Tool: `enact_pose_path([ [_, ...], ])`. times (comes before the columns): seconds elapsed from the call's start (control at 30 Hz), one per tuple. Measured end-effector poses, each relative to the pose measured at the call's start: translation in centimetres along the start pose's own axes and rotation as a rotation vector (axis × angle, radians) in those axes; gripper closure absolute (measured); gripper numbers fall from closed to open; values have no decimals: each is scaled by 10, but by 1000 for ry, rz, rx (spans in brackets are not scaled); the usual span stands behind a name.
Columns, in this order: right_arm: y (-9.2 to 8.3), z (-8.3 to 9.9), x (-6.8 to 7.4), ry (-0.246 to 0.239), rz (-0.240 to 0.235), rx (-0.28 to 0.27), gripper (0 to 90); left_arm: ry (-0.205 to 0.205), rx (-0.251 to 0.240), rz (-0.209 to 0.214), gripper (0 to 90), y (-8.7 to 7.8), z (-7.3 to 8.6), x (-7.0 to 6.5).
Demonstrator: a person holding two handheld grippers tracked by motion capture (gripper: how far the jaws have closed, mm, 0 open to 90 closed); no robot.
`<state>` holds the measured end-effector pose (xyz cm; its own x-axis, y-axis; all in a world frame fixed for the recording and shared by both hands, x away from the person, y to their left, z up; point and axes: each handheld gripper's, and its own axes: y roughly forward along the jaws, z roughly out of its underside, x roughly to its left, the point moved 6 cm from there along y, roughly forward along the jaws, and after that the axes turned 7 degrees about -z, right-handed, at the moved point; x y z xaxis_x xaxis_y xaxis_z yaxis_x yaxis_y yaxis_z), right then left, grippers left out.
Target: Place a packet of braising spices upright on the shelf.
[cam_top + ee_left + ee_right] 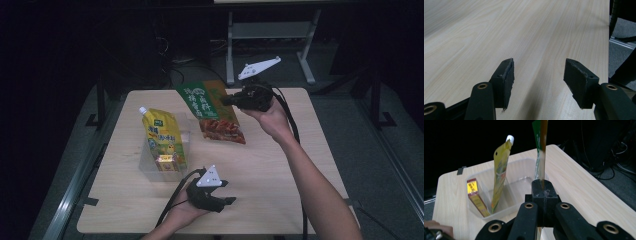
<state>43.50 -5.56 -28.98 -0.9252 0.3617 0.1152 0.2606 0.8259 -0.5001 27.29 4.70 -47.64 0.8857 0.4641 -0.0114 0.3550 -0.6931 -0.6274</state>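
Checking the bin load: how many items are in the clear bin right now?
2. A yellow spouted pouch leans upright in the clear bin, and a small yellow box stands at its near end. The green snack bag is outside it, clamped in the right gripper. Nothing else is visible inside.

Glossy plastic snack bag (212, 112); matt, seemingly wooden table (270, 165).

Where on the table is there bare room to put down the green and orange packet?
Bare wood lies between the clear bin and the table's right edge, ahead of the left tool. The bin is crowded with the yellow pouch and small box; the packet hangs behind it.
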Motion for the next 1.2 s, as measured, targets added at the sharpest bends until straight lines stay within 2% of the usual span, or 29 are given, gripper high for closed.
enact_pose_path([
  [0.03, 2, -3, 0, -14, 2, -2, 900, -4, 3, 1, 409, 0, 0, 0],
  [0.3, 24, -26, 3, -37, -20, -23, 900, -15, -12, 5, 408, -1, 0, -1],
  [0.5, 42, -39, 3, -43, -34, -54, 900, 2, -14, 3, 408, -2, -1, -2],
  [0.6, 54, -41, 2, -32, -41, -53, 900, 25, -9, 1, 408, -3, -1, -1],
  [0.67, 63, -41, 1, -41, -43, -46, 900, 21, -14, 1, 408, -3, -1, -2],
  [0.93, 99, -47, 2, 17, -65, -57, 900, 19, -17, 4, 410, -4, -1, -1],
  [1.1, 112, -50, 4, 21, -67, -66, 900, 11, -14, 4, 411, -5, -1, -2],
  [1.2, 122, -51, 6, 44, -77, -89, 900, 19, -13, -3, 409, -7, 0, 0],
])
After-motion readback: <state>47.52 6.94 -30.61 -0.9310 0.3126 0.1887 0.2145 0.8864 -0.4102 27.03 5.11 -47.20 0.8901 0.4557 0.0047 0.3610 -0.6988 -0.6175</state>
